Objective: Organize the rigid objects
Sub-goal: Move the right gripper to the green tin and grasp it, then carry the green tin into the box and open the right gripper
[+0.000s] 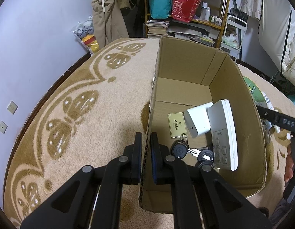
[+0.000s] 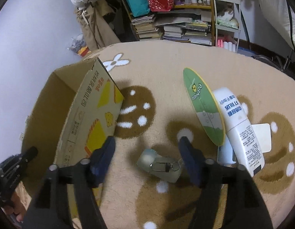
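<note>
An open cardboard box (image 1: 220, 72) stands on the patterned blanket. My left gripper (image 1: 146, 135) is shut on the box's left wall. Inside the box lie a white remote (image 1: 223, 133), a white charger block (image 1: 198, 122), a gold AIMA card (image 1: 175, 124) and black keys (image 1: 181, 149). My right gripper (image 2: 147, 143) is open above the blanket, its jaws either side of a small pale translucent case (image 2: 160, 164) lying below it. To its right lie a green oval card (image 2: 204, 105), a white bottle (image 2: 239, 126) and a white flat object (image 2: 263, 137). The box (image 2: 86, 118) is at its left.
A shelf (image 1: 185, 9) with books, a red bag and a teal bag stands behind the blanket. A coat hangs at the back left. A white rack (image 2: 226, 19) stands at the right, bedding beyond it. A wall is at the left.
</note>
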`<state>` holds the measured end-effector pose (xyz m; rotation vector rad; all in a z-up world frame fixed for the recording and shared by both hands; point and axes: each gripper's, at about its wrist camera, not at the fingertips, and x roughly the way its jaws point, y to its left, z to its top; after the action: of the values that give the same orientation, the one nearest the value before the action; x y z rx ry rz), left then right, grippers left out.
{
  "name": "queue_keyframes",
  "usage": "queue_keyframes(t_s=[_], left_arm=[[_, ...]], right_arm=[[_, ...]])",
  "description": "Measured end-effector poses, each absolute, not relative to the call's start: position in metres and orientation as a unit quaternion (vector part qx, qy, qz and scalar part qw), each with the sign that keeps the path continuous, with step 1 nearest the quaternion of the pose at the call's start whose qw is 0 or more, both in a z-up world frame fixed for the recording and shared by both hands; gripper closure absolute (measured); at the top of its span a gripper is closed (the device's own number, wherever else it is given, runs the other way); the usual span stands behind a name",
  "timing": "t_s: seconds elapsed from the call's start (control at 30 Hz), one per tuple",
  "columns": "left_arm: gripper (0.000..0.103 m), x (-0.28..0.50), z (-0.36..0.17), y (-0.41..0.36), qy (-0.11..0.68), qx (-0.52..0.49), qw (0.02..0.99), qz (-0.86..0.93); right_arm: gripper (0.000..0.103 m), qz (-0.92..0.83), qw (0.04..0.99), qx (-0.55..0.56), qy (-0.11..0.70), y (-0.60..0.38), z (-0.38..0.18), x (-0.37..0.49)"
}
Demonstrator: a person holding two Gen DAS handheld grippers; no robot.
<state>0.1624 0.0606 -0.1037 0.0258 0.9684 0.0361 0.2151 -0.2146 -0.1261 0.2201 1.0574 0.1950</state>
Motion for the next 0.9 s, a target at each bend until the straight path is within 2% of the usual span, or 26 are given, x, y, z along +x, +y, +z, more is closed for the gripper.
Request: queue_keyframes(t_s=[0.2,0.3,0.53,0.9], left_arm=[[0.094,0.163,-0.104,0.061,0.466,0.012,0.885,0.017],[0.094,0.163,-0.104,0.061,0.465,0.012,0.885,0.017],[0.094,0.162,-0.104,0.061,0.465,0.012,0.885,0.017],[0.094,0.162,-0.104,0.061,0.466,0.014,0.885,0.017]], right_arm=[[0.029,0.094,0.828,0.101,0.543,-0.216,-0.157,0.216],[0.043,0.081,0.834,0.077,0.541,-0.213,-0.159,0.212],[0.044,0.077,0.841,0.076,0.530,-0.210,-0.151,0.207],[0.044,0.112,0.879,0.061,0.460,-0.187,-0.094,0.197]])
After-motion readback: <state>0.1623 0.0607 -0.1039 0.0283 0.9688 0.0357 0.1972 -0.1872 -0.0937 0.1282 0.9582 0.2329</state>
